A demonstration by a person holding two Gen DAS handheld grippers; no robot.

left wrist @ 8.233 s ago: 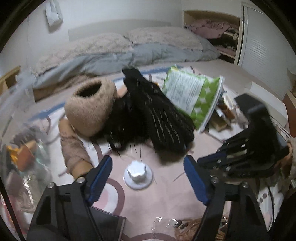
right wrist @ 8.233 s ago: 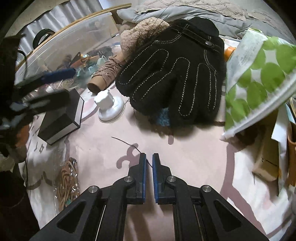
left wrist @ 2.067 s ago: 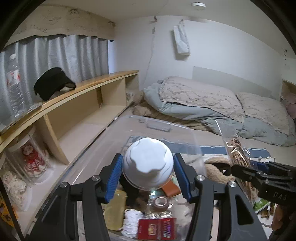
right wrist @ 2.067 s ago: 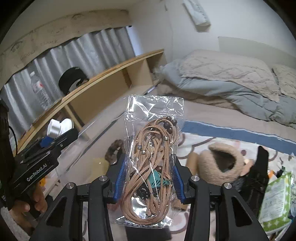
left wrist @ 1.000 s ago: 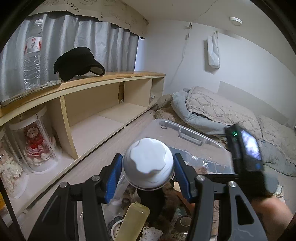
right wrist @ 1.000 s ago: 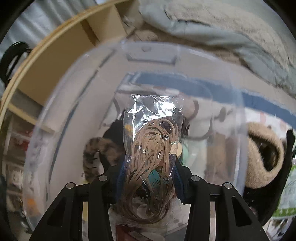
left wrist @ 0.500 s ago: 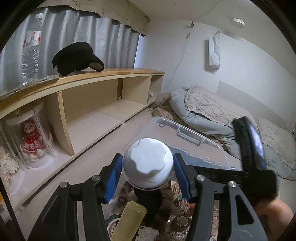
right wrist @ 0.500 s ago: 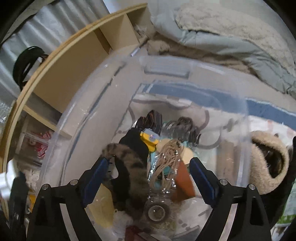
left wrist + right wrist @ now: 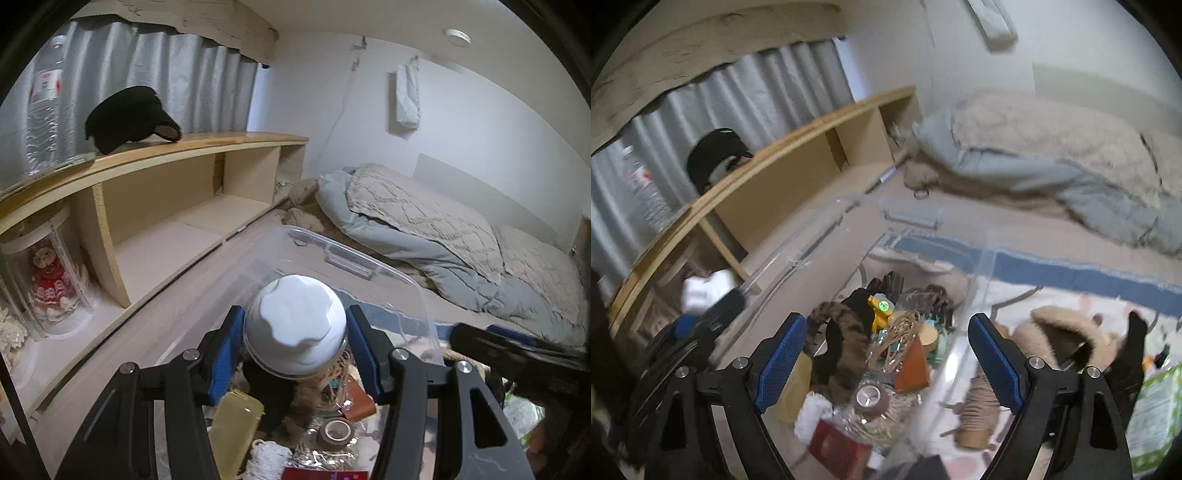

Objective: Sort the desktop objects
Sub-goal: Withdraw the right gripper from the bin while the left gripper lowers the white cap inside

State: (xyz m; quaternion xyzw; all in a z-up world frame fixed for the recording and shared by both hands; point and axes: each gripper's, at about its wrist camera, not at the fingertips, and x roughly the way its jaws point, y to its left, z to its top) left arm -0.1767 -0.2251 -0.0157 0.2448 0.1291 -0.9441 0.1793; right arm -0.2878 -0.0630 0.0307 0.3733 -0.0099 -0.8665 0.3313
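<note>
Above the clear plastic storage bin, the left tool pinches a white knob-topped cap between its two blue pads. The cap sits fully between the pads, its scalloped top facing the camera, and it hangs over the bin's open interior.

The right tool is spread wide with nothing between its blue pads. It points down toward the same bin. In the right wrist view the left tool appears at the lower left edge, blurred, with the white cap at its tip.

Bin contents, as seen from the right wrist view:
- a clear bag of tan cord, lying near the middle of the heap;
- a brown striped furry piece, curled to the left of the bag;
- a roll of brown tape, nearer the camera;
- a red box, at the near end;
- a yellow item with a green sticker, toward the far end.

Outside the bin, to its right, a beige fuzzy hat and a spool of tan twine lie on the patterned mat. A green-and-white packet lies at the far right edge.

A wooden shelf runs along the left wall, with a black cap and a water bottle on its top board. A bed with a grey and beige quilt stands behind the bin.
</note>
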